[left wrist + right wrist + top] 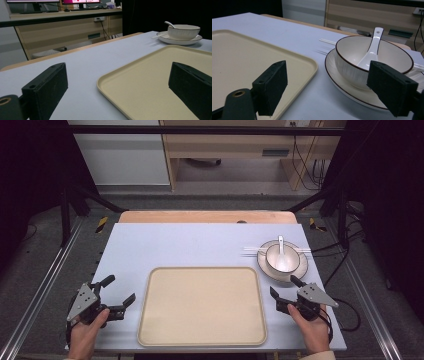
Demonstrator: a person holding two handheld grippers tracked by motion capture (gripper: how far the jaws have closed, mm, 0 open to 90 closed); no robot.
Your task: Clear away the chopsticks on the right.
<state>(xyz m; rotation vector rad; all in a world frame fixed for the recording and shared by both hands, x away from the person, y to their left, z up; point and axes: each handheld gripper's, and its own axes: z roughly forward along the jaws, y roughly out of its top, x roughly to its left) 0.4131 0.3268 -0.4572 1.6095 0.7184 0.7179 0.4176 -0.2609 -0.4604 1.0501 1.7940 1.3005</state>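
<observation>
Flanking the tray: left gripper and right gripper, both held low, level, jaws wide apart, empty.

The high view looks forward and down from above the table's near side; both gripper views sit low, close — sharing the tray and bowl.

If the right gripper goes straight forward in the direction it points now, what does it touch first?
Most likely the plate rim, then the bowl standing on it. The right gripper is open, its jaws framing them; depth is hard to judge.
</observation>
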